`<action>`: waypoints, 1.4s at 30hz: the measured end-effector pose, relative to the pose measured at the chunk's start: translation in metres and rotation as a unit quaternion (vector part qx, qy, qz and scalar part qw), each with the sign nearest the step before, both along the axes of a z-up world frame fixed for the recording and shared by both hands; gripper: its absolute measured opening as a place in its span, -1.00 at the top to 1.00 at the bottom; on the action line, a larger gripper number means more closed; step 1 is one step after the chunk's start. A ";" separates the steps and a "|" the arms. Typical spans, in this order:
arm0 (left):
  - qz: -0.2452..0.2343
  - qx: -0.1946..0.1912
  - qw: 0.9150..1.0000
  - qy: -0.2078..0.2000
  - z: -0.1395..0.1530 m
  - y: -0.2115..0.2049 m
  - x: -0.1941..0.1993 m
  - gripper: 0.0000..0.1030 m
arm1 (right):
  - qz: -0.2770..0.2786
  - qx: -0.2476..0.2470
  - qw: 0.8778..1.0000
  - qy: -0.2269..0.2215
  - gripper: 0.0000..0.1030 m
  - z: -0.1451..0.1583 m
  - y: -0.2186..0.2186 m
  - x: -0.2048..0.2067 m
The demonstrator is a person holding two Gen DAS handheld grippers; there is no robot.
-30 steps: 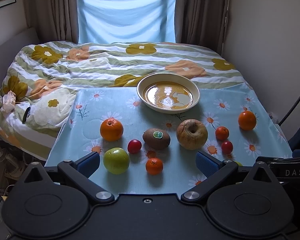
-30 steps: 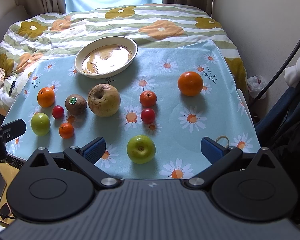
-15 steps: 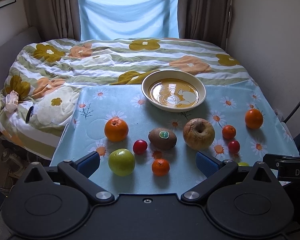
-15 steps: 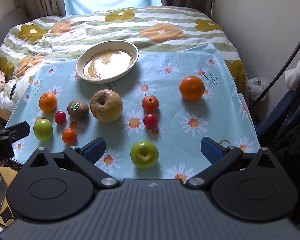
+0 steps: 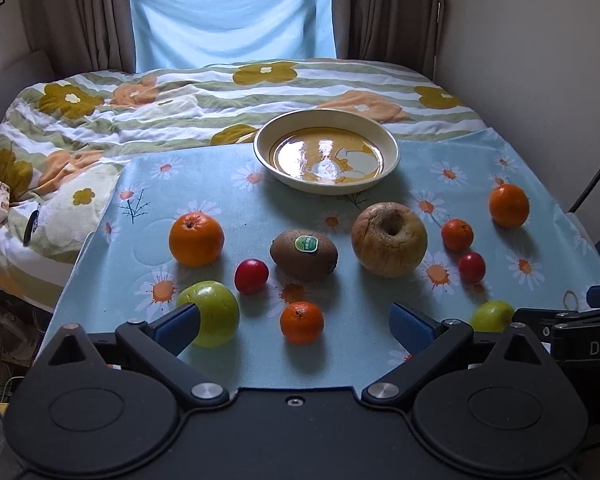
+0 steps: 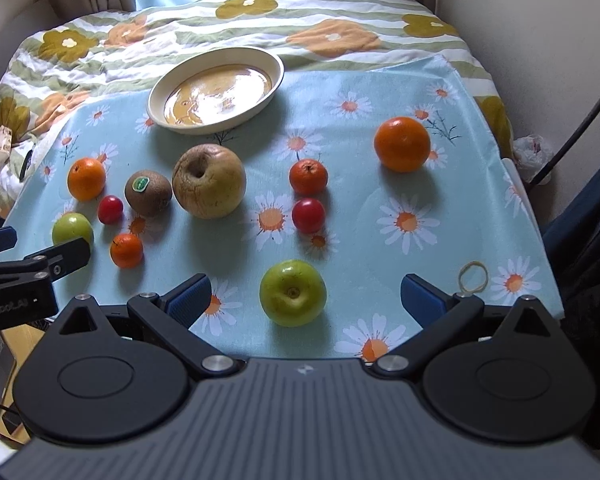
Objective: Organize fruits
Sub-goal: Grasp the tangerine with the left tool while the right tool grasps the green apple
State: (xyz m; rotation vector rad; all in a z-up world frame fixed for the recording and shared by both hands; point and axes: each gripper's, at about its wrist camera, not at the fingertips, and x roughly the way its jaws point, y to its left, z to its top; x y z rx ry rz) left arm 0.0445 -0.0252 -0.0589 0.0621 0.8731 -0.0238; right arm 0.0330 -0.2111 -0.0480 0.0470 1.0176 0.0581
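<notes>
Several fruits lie on a blue daisy cloth (image 5: 340,360): an orange (image 5: 196,239), a kiwi (image 5: 303,255), a wrinkled brown apple (image 5: 389,239), a green apple (image 5: 214,312) and a small tangerine (image 5: 301,322). A cream plate (image 5: 326,150) sits behind them, with nothing on it. My left gripper (image 5: 294,324) is open just short of the tangerine, its left pad in front of the green apple. My right gripper (image 6: 304,296) is open around a second green apple (image 6: 293,293) without touching it. A second orange (image 6: 401,143) lies at the far right.
Two red cherry tomatoes (image 6: 308,215) (image 6: 110,209) and a small red-orange fruit (image 6: 308,176) lie among the rest. A rubber band (image 6: 473,276) rests near the cloth's right edge. The cloth lies on a flowered quilt (image 5: 180,96); a wall (image 5: 540,60) stands to the right.
Both grippers have moved forward toward the fruits. The left one now reaches the tangerine and green apple; the right one's fingers now flank the second green apple. No fruit has moved.
</notes>
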 end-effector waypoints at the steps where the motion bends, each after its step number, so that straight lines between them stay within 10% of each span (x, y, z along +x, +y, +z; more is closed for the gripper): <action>1: 0.000 0.004 1.000 0.001 -0.005 -0.001 0.001 -0.96 | 0.003 0.002 1.000 0.001 -1.00 -0.005 0.000 0.001; 17: 0.002 0.018 1.000 0.013 -0.071 -0.009 0.024 -0.53 | 0.044 0.018 0.999 0.003 -1.00 -0.064 -0.004 0.008; 29: 0.012 0.014 1.000 0.009 -0.083 -0.012 0.036 0.22 | 0.064 0.013 0.998 -0.006 -1.00 -0.073 -0.002 0.016; 42: 0.001 0.016 1.000 0.016 -0.082 -0.012 0.021 0.23 | 0.079 0.011 0.997 0.000 -0.68 -0.075 0.004 0.021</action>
